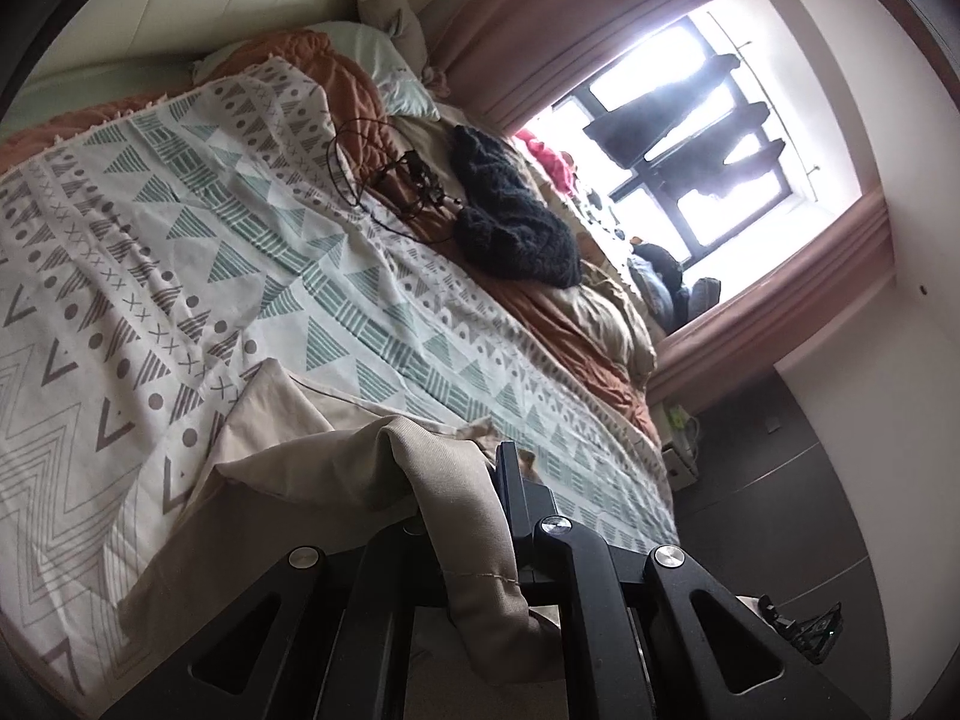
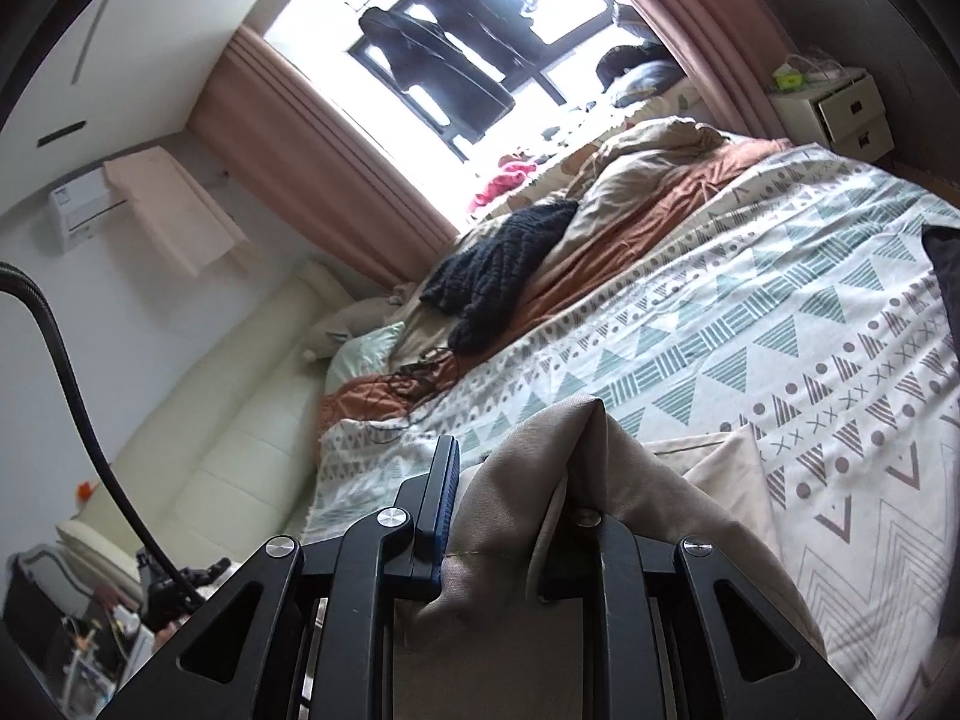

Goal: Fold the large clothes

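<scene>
In the left wrist view, the left gripper (image 1: 480, 480) was closed on a bunched edge of the beige garment (image 1: 336, 468). The cloth went over the hidden finger and hung down between the arms of the tool. From this claw the rest of the garment lay ahead and to the left, low over the patterned bedspread (image 1: 252, 252); one flat corner rested on it near the claw. The long side of the garment seemed to run from the claw toward the left of the picture, so I judged that the coming fold depended on carrying this edge across the bed together with the other one.

In the right wrist view, the right gripper (image 2: 516, 468) was also clamped on a thick fold of the same beige garment (image 2: 540, 516), which rose in a peak between its fingers and covered the right one. Here the free part of the cloth lay to the right, on the bedspread (image 2: 780, 330). Neither hand looked nearer to the fold line.

The cloth was plain, beige, finely ribbed and rather stiff, with a stitched hem visible.
</scene>
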{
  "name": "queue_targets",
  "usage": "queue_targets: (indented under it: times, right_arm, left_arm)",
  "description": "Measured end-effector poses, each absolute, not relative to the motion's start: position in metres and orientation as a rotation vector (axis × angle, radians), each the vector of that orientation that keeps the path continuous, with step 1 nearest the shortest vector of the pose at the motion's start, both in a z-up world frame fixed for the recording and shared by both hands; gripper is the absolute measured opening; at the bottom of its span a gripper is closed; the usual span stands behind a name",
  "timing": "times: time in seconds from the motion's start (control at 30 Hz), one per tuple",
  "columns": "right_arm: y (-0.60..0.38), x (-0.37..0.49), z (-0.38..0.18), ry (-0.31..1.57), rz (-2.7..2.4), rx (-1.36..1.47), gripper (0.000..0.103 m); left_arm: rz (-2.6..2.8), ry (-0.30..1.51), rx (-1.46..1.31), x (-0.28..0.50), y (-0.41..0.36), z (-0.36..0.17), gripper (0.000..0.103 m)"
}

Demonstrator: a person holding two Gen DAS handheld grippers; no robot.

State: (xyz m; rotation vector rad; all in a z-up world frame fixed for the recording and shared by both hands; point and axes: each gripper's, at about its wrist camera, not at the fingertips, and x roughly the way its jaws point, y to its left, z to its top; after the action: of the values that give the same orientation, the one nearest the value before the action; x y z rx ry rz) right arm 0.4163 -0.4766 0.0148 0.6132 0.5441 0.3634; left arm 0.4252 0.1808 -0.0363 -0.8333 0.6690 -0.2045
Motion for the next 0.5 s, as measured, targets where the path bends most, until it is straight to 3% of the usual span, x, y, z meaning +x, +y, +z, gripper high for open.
queue_targets:
  times: [0.43, 0.5]
  right_arm:
    - [-0.479, 0.497, -0.056, 0.682, 0.286, 0.641, 0.021]
    - [-0.48, 0.51, -0.07, 0.71, 0.288, 0.673, 0.025]
  left_arm:
    - [-0.095, 0.853, -0.808, 0.524, 0.166, -0.109, 0.007]
    - [-0.09, 0.896, -0.817, 0.537, 0.165, -0.124, 0.014]
